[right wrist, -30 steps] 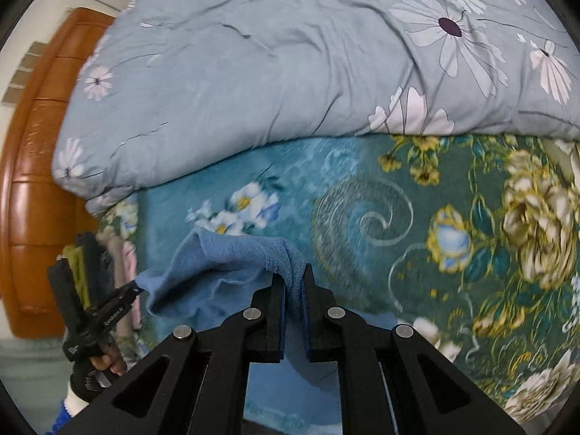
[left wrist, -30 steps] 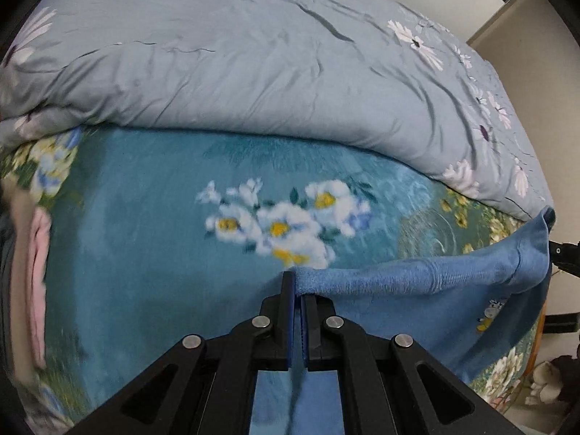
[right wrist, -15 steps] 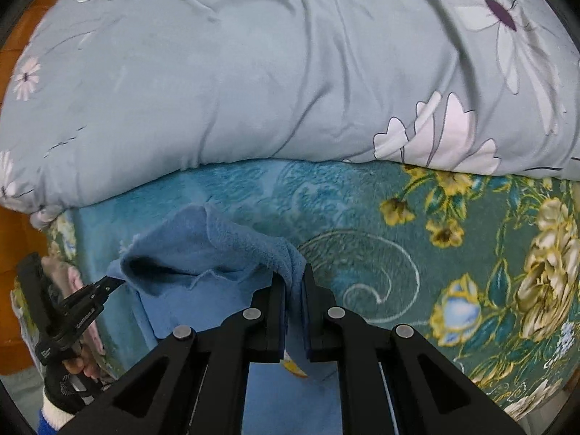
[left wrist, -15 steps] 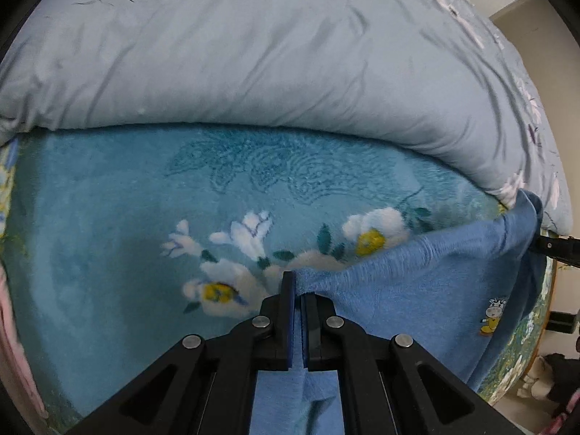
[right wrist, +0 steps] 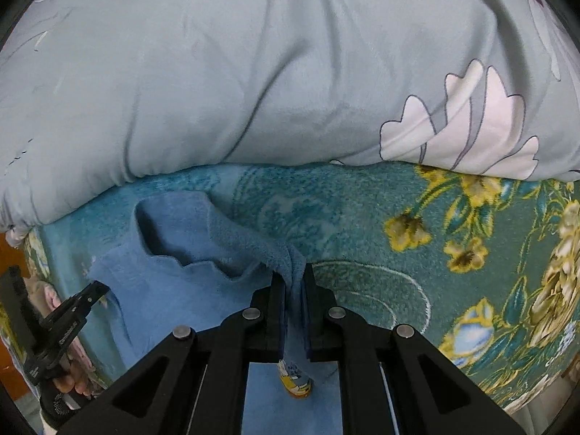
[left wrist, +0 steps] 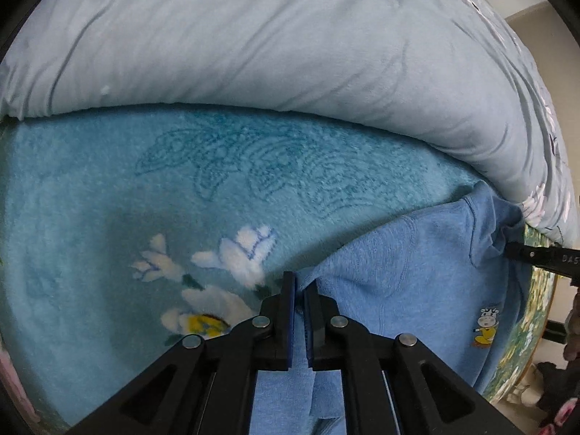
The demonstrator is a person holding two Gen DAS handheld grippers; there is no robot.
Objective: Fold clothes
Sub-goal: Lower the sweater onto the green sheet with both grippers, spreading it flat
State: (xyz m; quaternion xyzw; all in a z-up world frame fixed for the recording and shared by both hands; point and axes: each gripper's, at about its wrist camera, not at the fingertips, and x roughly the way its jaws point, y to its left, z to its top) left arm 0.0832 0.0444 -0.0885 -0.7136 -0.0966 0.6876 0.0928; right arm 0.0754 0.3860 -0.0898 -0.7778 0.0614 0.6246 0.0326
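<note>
the left gripper [left wrist: 300,282] points steeply down at the bed, its two fingers [left wrist: 288,311] pinched nearly together on one top corner of the blue fleece garment [left wrist: 409,290], so the cloth is clamped, not just touched; a thin fold of fleece shows in the narrow slit between the pads. holding a corner this way lets the edge be carried as a straight line instead of a bunch. the garment lies spread over the teal floral blanket [left wrist: 127,217], which serves as the flat working surface, with its small cartoon patch [left wrist: 485,326] facing up near the right side. just beyond the blanket the grey-blue duvet [left wrist: 272,43] is heaped along the back, and it seems pushed there to leave room for folding. further right, the garment's top edge runs across to the right gripper [right wrist: 291,279], whose fingers [right wrist: 277,308] are likewise closed on the other corner, with a ridge of fleece gathered up between them. in the right wrist view the neck opening [right wrist: 174,224] gapes and the edge between the two grips sags, so it is slack and not pulled taut. both corners sit low, close to the blanket and near the duvet's edge, which suggests the held edge is being laid down to set a fold. one risk: slack cloth may wrinkle under the fold unless the corners are drawn apart first.
</note>
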